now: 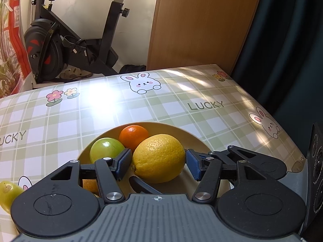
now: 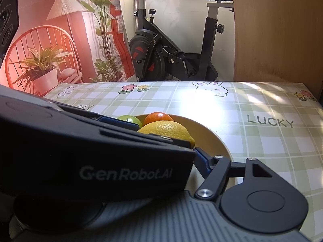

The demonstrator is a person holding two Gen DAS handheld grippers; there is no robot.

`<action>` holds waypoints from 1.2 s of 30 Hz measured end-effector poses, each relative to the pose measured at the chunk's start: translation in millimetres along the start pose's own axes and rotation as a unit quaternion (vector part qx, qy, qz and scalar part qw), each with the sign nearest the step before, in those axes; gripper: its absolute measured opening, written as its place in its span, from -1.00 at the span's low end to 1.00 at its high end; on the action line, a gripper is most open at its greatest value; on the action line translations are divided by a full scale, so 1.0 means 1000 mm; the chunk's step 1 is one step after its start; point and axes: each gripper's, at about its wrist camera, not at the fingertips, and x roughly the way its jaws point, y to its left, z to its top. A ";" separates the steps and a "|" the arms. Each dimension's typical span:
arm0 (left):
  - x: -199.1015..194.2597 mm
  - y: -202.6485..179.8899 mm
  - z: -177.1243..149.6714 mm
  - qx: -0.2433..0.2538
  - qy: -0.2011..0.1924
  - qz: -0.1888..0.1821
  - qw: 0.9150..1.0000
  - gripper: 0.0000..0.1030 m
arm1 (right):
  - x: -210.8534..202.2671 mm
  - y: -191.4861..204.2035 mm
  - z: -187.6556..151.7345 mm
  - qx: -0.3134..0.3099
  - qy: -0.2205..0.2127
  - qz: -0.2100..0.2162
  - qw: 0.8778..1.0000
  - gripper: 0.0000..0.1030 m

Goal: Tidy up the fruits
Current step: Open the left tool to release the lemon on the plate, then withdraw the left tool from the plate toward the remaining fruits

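The lemon (image 1: 159, 158) is bright yellow with pebbled skin, beside an orange mandarin (image 1: 133, 136) and a pale green fruit (image 1: 106, 149) in a tan bowl (image 1: 187, 136). The tablecloth (image 1: 161, 104) is green-and-white plaid with white rabbits, pink and yellow flowers and grey "LUCKY" lettering. The pads (image 1: 192, 164) are blue on black arms.

We see a bench (image 1: 113, 109) under a green plaid cloth printed with rabbits, flowers and "LUCKY"; on it sit a tan bowl (image 1: 193, 139) and, apart, a green fruit (image 1: 7, 194).
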 end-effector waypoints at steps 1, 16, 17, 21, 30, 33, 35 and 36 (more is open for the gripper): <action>-0.001 0.000 -0.001 0.000 -0.001 0.000 1.000 0.19 | 0.000 0.000 -0.001 0.000 0.001 -0.001 1.000 0.36; -0.032 0.009 -0.007 -0.011 -0.020 0.017 1.000 0.20 | -0.020 0.003 -0.011 0.013 0.014 -0.014 1.000 0.38; -0.036 0.010 -0.008 -0.011 -0.022 0.018 1.000 0.20 | -0.023 0.004 -0.011 0.013 0.015 -0.016 1.000 0.38; -0.051 0.013 -0.011 -0.009 -0.034 0.024 0.999 0.20 | -0.034 0.008 -0.013 0.013 0.009 -0.019 1.000 0.38; -0.095 0.022 -0.022 -0.002 -0.068 0.063 0.996 0.20 | -0.062 0.022 -0.016 0.030 -0.004 -0.020 0.999 0.38; -0.110 0.029 -0.028 -0.005 -0.074 0.076 0.994 0.20 | -0.067 0.028 -0.017 0.035 -0.008 -0.017 0.999 0.38; -0.119 0.036 -0.033 -0.016 -0.077 0.077 0.994 0.20 | -0.071 0.034 -0.017 0.038 -0.011 -0.014 0.999 0.38; -0.123 0.039 -0.036 -0.020 -0.080 0.080 0.993 0.20 | -0.072 0.037 -0.017 0.039 -0.012 -0.013 0.999 0.38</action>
